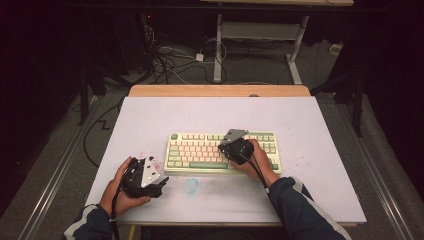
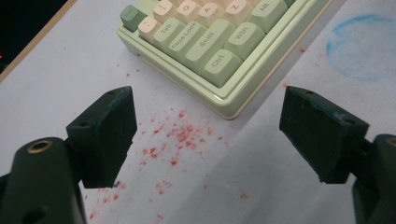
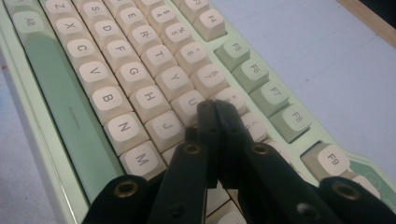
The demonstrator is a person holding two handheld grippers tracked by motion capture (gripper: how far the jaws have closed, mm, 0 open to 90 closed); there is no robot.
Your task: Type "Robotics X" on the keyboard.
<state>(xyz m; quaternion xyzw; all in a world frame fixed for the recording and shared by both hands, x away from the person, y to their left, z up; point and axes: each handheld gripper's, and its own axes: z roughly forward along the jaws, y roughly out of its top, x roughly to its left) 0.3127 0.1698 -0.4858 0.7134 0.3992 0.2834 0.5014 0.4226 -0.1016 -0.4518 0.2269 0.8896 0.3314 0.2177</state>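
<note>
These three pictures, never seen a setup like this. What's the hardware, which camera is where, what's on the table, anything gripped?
No robot arm here: a person holds a two-jaw gripper in each hand. The high view looks down from above the person's side of the table; the left gripper shows at its left, the right gripper over the keyboard. The other two pictures come from cameras riding on the grippers, looking along their black jaws.

On the white surface lies a green and cream keyboard, with reddish specks near its corner and a faint blue ring mark in front of it.

In the left gripper view, the left gripper has its jaws wide apart, holding nothing, aimed at the Ctrl corner. In the right gripper view, the right gripper has its jaws shut together, its tip at the keys by U and J; whether it presses one I cannot tell.
</note>
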